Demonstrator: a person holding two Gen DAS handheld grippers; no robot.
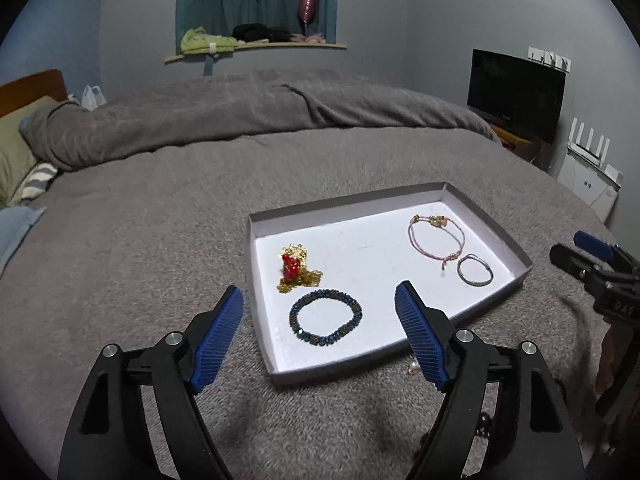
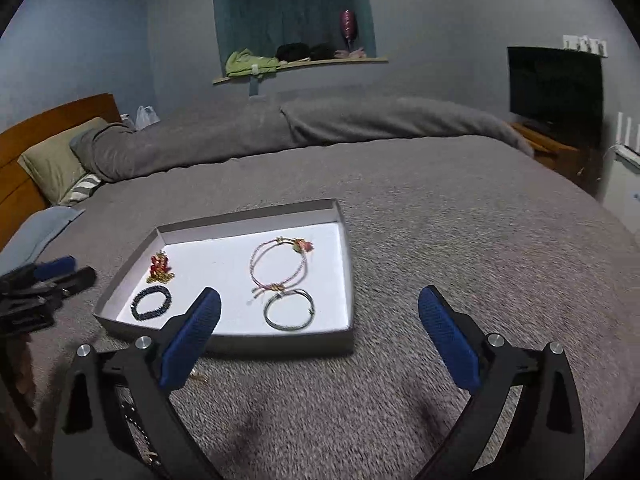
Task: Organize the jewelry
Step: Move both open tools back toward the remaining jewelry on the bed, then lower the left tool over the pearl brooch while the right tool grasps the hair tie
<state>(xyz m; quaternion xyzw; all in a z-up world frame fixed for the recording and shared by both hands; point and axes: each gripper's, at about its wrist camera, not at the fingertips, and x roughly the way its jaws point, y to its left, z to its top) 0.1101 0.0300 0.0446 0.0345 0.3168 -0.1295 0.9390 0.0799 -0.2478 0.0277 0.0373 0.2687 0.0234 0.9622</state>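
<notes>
Right on the fuzzy grey bed blanket (image 1: 132,240): one shallow grey cardboard tray with a white floor (image 1: 251,264) (image 2: 347,264).

Inside the tray, four pieces of jewelry:
- near the left wall, a little heap of gold chain with a red charm (image 1: 297,268) (image 2: 160,269)
- just in front of that heap, a round bracelet of dark blue beads (image 1: 325,317) (image 2: 151,303)
- toward the right side, a thin pink cord bracelet with small gold bits (image 1: 438,238) (image 2: 280,266), lying flat in a loop
- just in front of the pink one and almost touching its knot, a plain silver ring-shaped bangle (image 1: 475,269) (image 2: 289,308)

All four flat on the white floor, the left pair well apart from the right pair.

Outside the tray, by its front edge, a small pale gold bit on the blanket (image 1: 413,367) (image 2: 199,376), too small to tell what.

Left gripper (image 1: 319,336), black with blue ridged pads: spread wide, holding nothing, touching nothing, up above the tray's front left corner and the blue bead bracelet.

Right gripper (image 2: 319,336), same black and blue: also spread wide, holding nothing, above the blanket by the tray's front right part.
</notes>
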